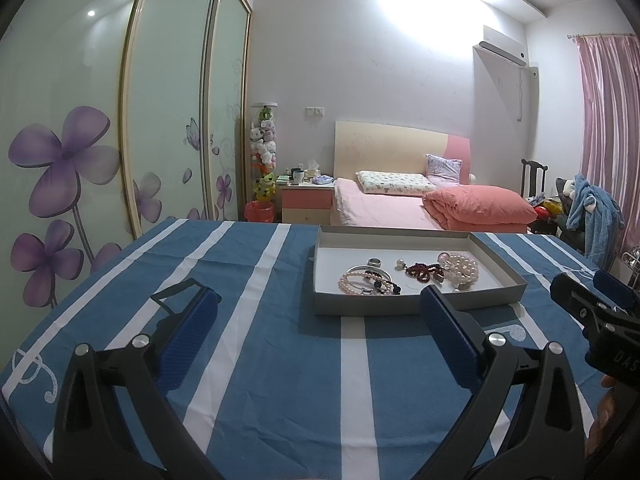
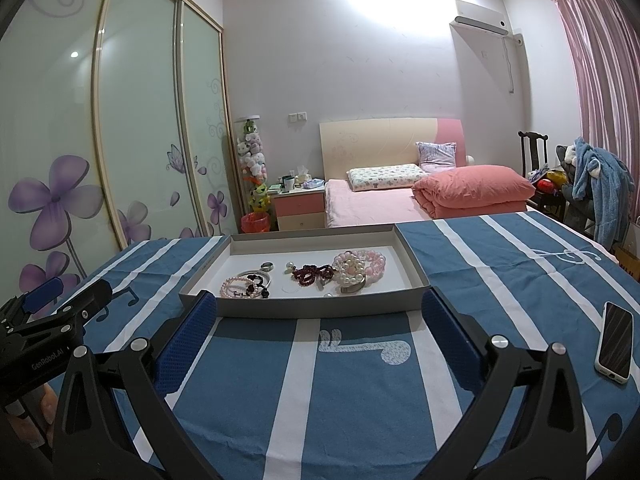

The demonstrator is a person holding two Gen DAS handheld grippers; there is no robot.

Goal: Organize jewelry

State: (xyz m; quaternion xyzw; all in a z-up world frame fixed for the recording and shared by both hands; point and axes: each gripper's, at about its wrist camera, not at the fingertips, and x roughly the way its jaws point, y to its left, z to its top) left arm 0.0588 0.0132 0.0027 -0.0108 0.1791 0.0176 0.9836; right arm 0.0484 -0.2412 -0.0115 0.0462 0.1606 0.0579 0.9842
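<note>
All the jewelry (image 2: 304,276) lies bunched in the shallow grey tray (image 2: 416,268) near the worktop's far edge, which fits either a sorted or an unsorted lot. The left gripper (image 1: 320,320) and right gripper (image 2: 316,320) hover short of the tray, jaws spread wide and holding nothing.

Bare striped counter (image 2: 360,400) lies open between the viewer and the tray (image 2: 304,309); its low grey wall borders the jewelry. A phone (image 2: 615,342) occupies the right edge.
</note>
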